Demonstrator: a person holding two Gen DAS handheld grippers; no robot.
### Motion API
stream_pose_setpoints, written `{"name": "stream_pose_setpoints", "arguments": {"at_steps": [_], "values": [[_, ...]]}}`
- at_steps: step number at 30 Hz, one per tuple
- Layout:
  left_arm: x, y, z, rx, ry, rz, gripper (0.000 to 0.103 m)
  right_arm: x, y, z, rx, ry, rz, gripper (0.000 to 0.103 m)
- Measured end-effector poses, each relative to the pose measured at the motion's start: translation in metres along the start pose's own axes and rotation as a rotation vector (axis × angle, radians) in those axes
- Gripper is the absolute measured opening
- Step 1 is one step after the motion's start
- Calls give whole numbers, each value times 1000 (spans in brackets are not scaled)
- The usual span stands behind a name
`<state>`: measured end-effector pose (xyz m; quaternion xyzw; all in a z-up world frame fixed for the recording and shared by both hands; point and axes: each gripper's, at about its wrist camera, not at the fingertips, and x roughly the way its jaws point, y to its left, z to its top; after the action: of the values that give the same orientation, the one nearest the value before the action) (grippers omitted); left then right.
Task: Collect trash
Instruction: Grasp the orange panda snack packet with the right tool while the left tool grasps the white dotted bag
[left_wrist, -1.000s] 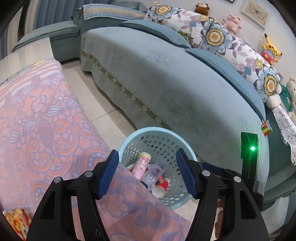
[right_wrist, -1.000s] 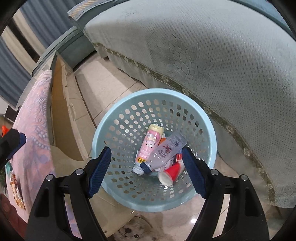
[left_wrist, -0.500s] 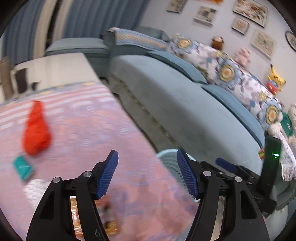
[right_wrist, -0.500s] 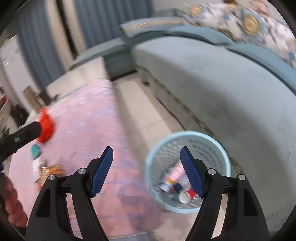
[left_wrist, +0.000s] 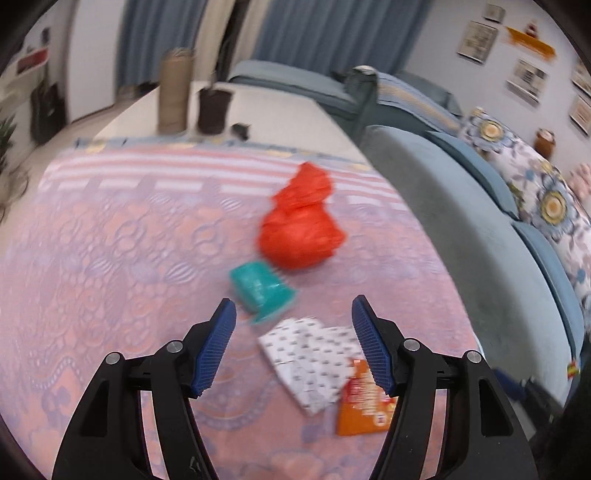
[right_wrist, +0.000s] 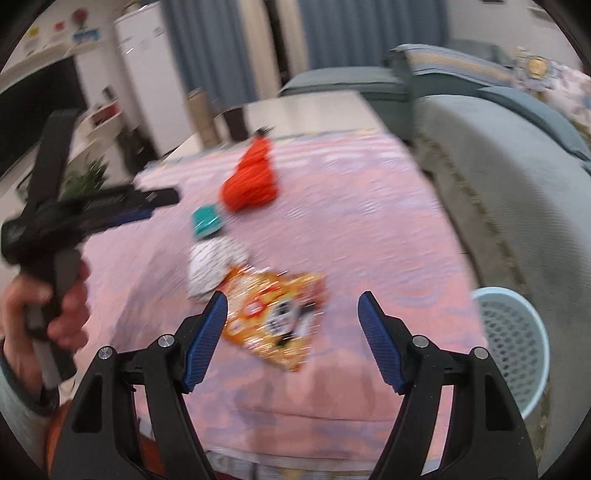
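1. The left gripper (left_wrist: 291, 347) hovers with its jaws wide apart and nothing between the pads, low in the frame of its own view, above the pink patterned tablecloth (left_wrist: 110, 258).
2. The right gripper (right_wrist: 290, 341) has been narrowing its jaws a little; they stand open and hold nothing.
3. Four pieces of trash lie in a row on the cloth: a red crumpled bag (left_wrist: 301, 225) at centre, a teal packet (left_wrist: 260, 290) just below it, a white spotted wrapper (left_wrist: 306, 360) and an orange snack bag (right_wrist: 275, 314) lowest.
4. The light blue basket (right_wrist: 513, 339) stands on the floor at the right edge of the right view, between table and sofa (right_wrist: 517, 177).
5. A hand (right_wrist: 44, 306) at the left edge grips the left gripper's handle.
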<state>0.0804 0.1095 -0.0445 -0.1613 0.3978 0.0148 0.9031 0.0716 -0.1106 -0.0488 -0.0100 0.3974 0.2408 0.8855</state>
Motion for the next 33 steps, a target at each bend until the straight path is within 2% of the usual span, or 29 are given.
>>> {"name": "stream_pose_setpoints", "arguments": {"at_steps": [5, 12, 16, 19, 21, 23, 28, 31, 33], "values": [[20, 10, -9, -15, 70, 11, 63, 27, 22, -9, -50, 70, 64, 69], [42, 13, -27, -22, 187, 18, 59, 52, 31, -21, -138, 128, 28, 69], [51, 10, -36, -20, 243, -26, 54, 71, 43, -25, -191, 168, -26, 69], [51, 5, -38, 8, 242, -19, 54, 75, 47, -29, -223, 167, -62, 69], [52, 5, -38, -1, 244, -42, 54, 76, 45, -31, -209, 155, -61, 69], [52, 4, -40, 4, 238, -37, 54, 76, 41, -29, -187, 143, -65, 63], [50, 5, -43, -5, 223, -47, 54, 69, 21, -24, -88, 108, -65, 21], [49, 5, -44, -1, 220, -52, 54, 68, 11, -21, -35, 97, -37, 9], [47, 2, -46, 18, 220, -46, 56, 66, 9, -19, -25, 87, -42, 7]]}}
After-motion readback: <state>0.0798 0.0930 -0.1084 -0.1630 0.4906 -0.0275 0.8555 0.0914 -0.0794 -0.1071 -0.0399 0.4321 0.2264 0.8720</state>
